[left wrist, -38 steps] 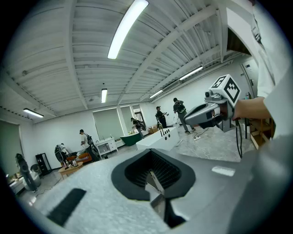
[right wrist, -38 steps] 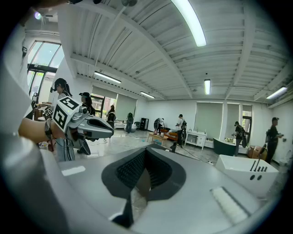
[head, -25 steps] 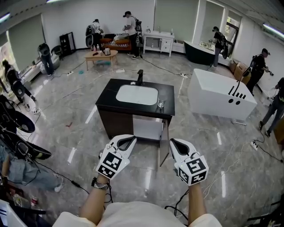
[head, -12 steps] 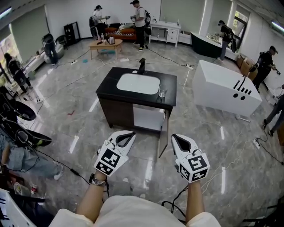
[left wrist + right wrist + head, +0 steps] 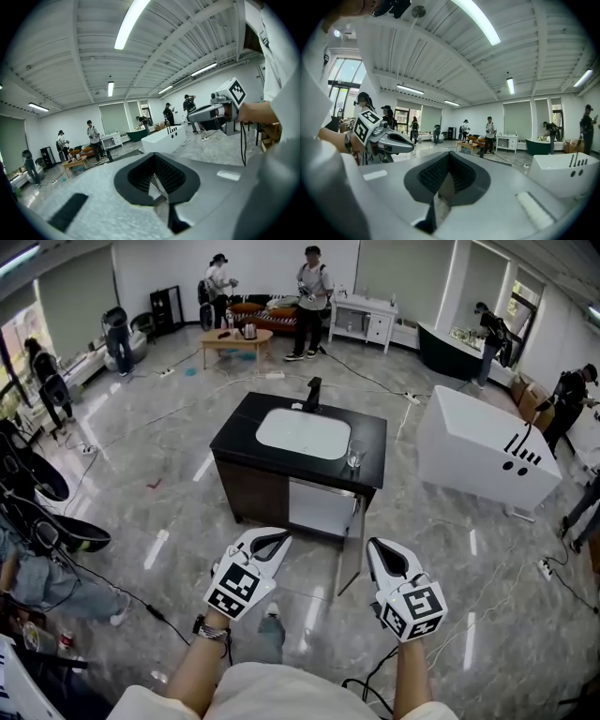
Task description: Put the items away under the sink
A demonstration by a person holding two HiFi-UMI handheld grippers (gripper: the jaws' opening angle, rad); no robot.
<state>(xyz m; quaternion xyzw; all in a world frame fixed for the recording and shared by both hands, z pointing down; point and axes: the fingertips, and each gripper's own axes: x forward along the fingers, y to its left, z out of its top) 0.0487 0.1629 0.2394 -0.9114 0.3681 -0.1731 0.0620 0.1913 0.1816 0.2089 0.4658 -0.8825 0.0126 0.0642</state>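
Observation:
A dark sink cabinet (image 5: 246, 488) with a black top (image 5: 370, 444) stands in the middle of the floor ahead of me. It holds a white basin (image 5: 303, 434), a black faucet (image 5: 313, 390) and a small glass (image 5: 354, 458). Its right-hand door (image 5: 353, 542) hangs open and the white inside (image 5: 319, 507) shows. My left gripper (image 5: 274, 542) (image 5: 154, 180) and right gripper (image 5: 379, 553) (image 5: 443, 180) are held side by side, short of the cabinet. Both are shut with nothing in them. Each gripper view points upward into the room.
A white bathtub (image 5: 487, 456) stands to the right of the cabinet. Cables (image 5: 487, 601) trail over the glossy marble floor. Several people stand at the far wall by a coffee table (image 5: 230, 337) and a white vanity (image 5: 367, 320). Equipment clutters the left edge.
My view has shifted as I step: the cabinet now sits a little lower and more to the right. Both grippers keep the same shut pose in front of me.

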